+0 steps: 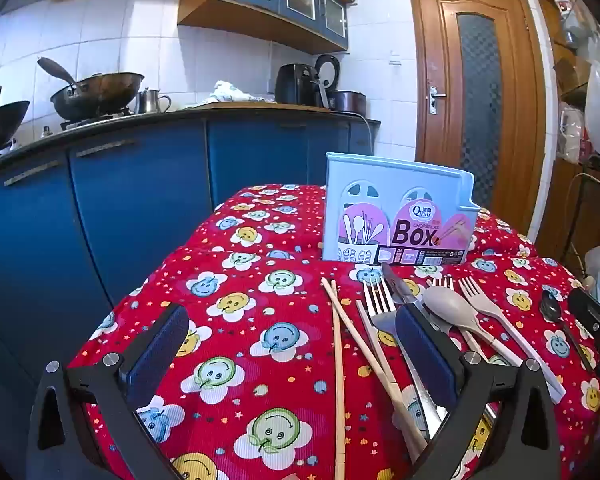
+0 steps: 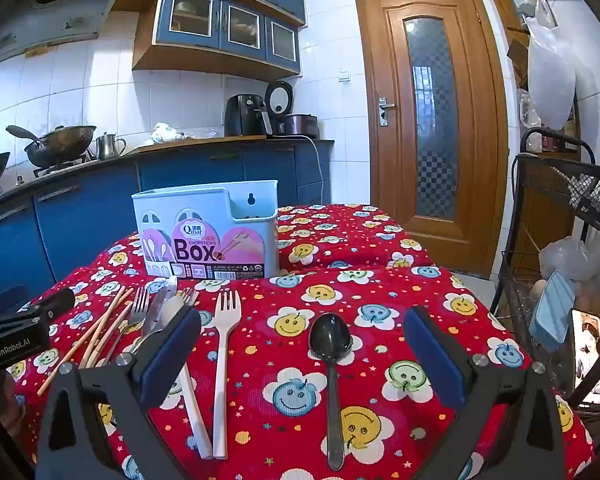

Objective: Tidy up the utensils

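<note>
Both tongs hang released above the bench [image 2: 380, 240], which wears a red smiley-face cloth. The right tongs [image 2: 300, 360] gape around a black spoon [image 2: 331, 356] lying handle toward the camera, without touching it. Just left of it lies a white fork [image 2: 224, 360]. The left tongs [image 1: 292, 356] straddle bare cloth and a pair of chopsticks [image 1: 340, 360], whose lower ends cross. Beside them a metal fork [image 1: 378, 304], a knife [image 1: 400, 288], a beige spoon [image 1: 452, 308] and a beige fork [image 1: 488, 308] overlap in a heap. Beyond stands the pale blue chopsticks box [image 1: 396, 224], upright. Farther back, a blue kitchen counter [image 1: 140, 200] carries woks [image 1: 96, 92] and an air fryer [image 1: 296, 84].
</note>
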Tool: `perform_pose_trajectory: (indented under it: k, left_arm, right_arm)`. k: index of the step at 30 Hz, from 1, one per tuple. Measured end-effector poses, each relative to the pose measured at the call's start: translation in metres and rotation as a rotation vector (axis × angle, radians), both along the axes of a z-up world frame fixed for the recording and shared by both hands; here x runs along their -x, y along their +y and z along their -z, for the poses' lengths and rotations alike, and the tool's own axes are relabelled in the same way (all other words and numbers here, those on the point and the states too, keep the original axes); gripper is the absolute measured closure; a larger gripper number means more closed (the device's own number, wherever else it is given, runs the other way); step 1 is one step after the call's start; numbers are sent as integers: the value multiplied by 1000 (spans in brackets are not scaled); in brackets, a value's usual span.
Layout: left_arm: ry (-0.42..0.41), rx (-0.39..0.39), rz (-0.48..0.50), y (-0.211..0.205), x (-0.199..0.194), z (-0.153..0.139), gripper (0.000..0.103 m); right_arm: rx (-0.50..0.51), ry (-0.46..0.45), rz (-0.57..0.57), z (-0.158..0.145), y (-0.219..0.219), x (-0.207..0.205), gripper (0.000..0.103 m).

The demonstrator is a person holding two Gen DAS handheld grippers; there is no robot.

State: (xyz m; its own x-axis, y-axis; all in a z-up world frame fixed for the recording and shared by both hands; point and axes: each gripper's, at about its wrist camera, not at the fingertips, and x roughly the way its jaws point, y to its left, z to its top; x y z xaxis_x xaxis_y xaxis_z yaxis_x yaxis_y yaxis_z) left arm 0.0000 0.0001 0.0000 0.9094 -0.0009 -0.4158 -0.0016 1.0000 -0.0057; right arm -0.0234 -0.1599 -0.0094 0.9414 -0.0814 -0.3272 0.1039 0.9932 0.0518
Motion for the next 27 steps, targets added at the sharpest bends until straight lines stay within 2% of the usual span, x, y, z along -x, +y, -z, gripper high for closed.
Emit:
perform_pose_trajectory:
  k: [27]
  left_arm:
    - [-3,-18,-2,-4,-1,1,1]
  right_arm:
    - [2,-2,-1,0,0,0,0]
